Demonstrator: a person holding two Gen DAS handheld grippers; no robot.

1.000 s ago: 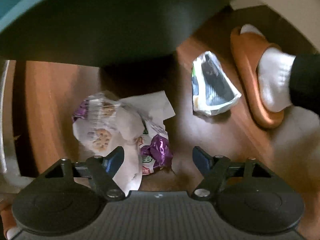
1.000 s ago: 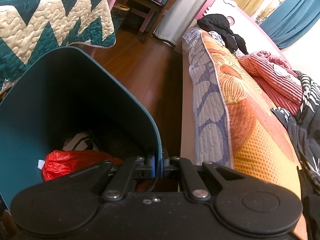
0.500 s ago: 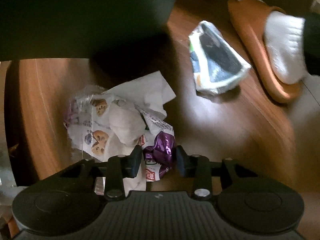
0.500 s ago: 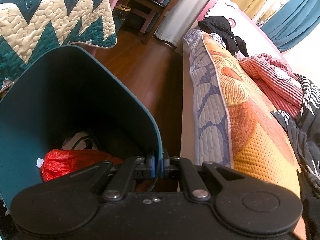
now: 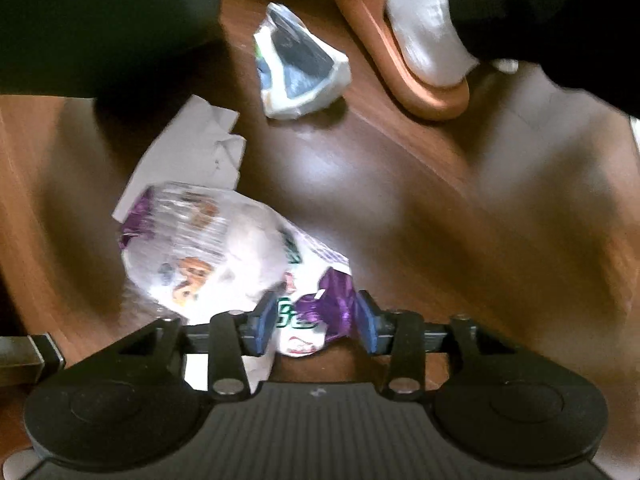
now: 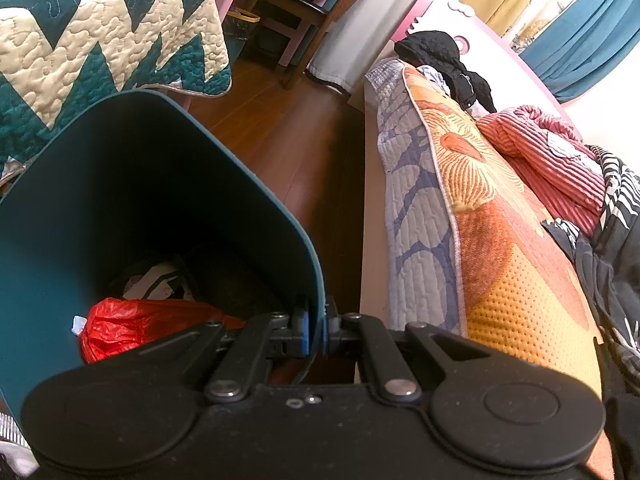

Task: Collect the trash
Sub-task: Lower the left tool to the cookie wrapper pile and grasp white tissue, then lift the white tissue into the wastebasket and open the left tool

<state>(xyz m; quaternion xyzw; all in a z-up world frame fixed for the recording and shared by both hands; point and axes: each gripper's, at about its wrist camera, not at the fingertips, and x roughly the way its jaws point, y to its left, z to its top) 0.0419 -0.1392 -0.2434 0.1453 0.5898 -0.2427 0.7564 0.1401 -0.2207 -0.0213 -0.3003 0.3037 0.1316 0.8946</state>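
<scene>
At six o'clock, the cookie wrapper is straddled by the opening left gripper; a firmer re-grip is needed, while the bin rim is pinched by the right gripper.

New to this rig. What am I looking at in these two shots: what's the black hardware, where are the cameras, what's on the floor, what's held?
No robot: a person carries a two-finger gripper in each hand, each with a fisheye camera looking along its fingers. The left gripper points down at the wood floor, jaws opening around a crumpled cookie wrapper; a second wrapper and the person's slippered foot lie beyond. The right gripper is shut on the rim of a teal bin with a red bag inside, beside a bed.
</scene>
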